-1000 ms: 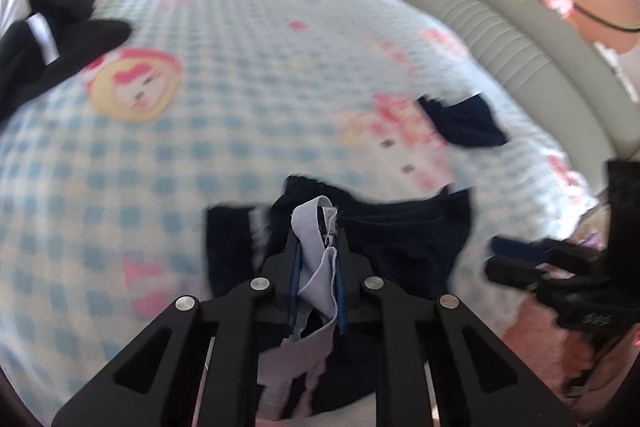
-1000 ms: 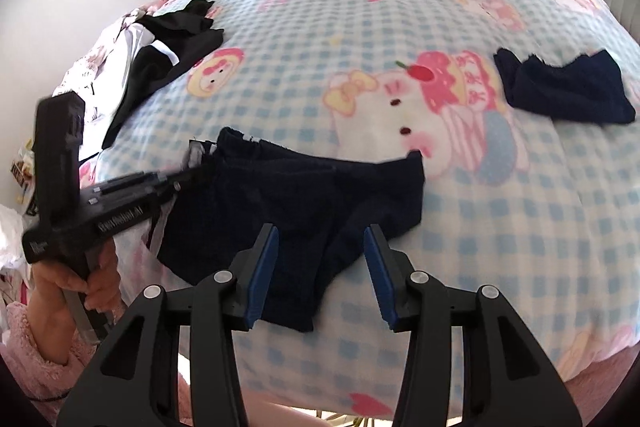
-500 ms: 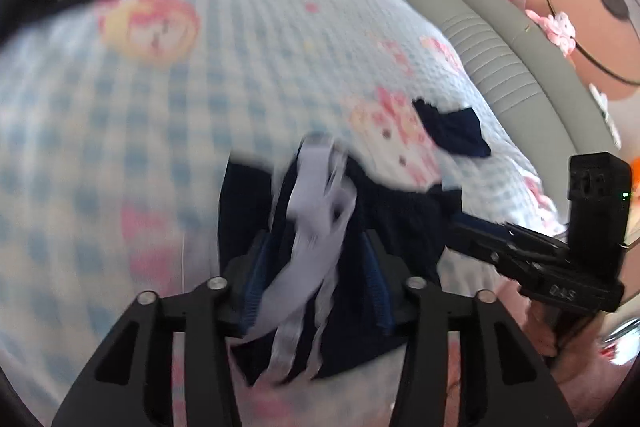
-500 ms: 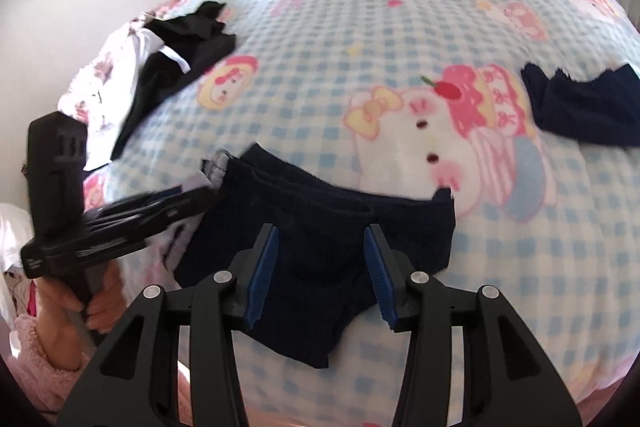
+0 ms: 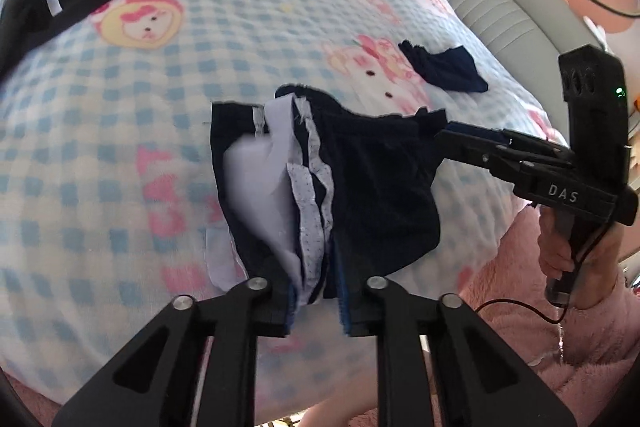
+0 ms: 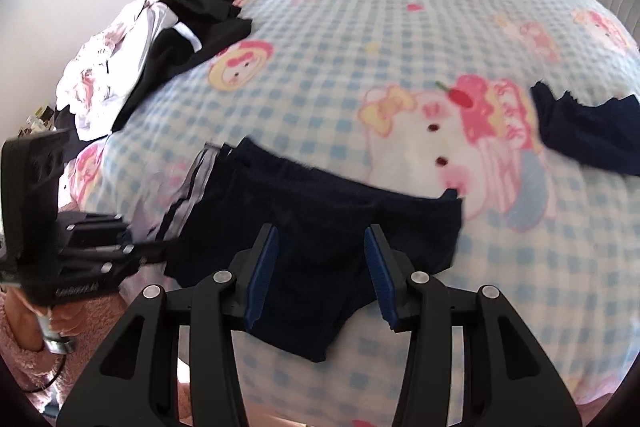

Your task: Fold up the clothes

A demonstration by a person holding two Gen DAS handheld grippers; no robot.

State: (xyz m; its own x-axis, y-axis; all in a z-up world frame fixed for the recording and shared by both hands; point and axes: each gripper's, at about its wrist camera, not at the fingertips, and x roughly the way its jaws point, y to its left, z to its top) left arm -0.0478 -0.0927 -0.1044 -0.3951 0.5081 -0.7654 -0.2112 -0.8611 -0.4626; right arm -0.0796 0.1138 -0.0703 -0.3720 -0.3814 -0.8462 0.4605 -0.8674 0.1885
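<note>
Navy cloth is lying crumpled at the near edge of the bed (image 5: 120, 115): the shorts (image 5: 372, 179), with pale lining and white side stripes showing. In the left wrist view we are holding the left gripper (image 5: 316, 301) at their near edge, its jaws a little apart with the lining hanging between them; whether they are pinching it we cannot tell. The right gripper (image 5: 460, 135) is reaching in from the right toward the far corner of the shorts.

In the right wrist view we are hovering the right gripper (image 6: 320, 275) over the dark middle of the shorts (image 6: 320, 211), jaws wide apart and holding nothing. The left gripper (image 6: 132, 251) is sitting at the striped side. A second navy piece (image 6: 592, 135) is lying well apart to the right, and a black garment (image 6: 200, 35) far left.

To do this well, we are judging that the shorts want flattening before any crease: lining tucked in, each gripper taking one corner, both pulling evenly.
</note>
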